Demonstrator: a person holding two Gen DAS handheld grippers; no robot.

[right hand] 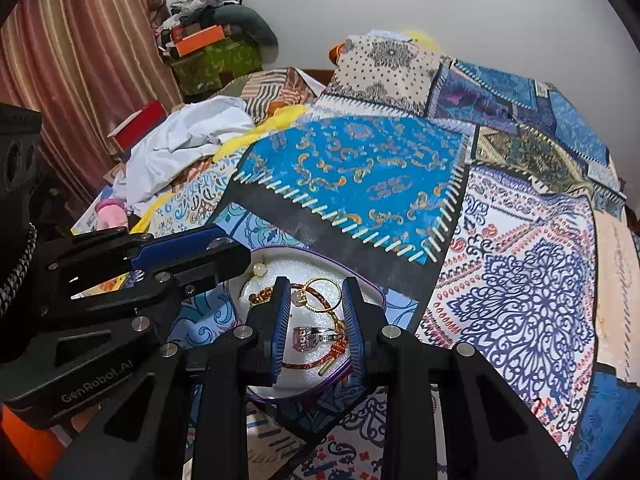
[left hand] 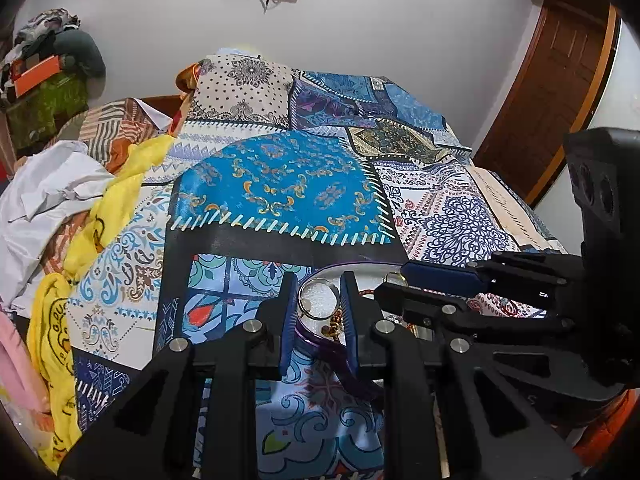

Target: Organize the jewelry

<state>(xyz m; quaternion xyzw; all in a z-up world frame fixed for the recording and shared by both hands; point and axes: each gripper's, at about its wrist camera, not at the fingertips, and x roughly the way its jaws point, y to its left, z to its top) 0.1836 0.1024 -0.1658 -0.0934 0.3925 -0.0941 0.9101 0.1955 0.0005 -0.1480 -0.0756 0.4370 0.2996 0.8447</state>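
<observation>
A heart-shaped purple-rimmed box (right hand: 374,286) with white foam lining lies on the patterned bedspread and holds jewelry: a pink-stone ring (right hand: 306,338), a gold ring (right hand: 322,294), a red-gold braided bracelet (right hand: 316,362) and a pearl (right hand: 259,269). My right gripper (right hand: 316,320) is open, its fingers straddling the jewelry just above the foam. My left gripper (left hand: 318,312) is open over the box's edge (left hand: 316,342), around a gold ring (left hand: 318,296). The other gripper shows in each view, from the right (left hand: 440,280) and from the left (right hand: 180,256).
Crumpled white cloth (right hand: 180,144) and yellow cloth (left hand: 108,208) lie at the bed's left side. A pile of clothes and boxes (right hand: 208,36) stands by the striped curtain. A wooden door (left hand: 560,80) is at the right.
</observation>
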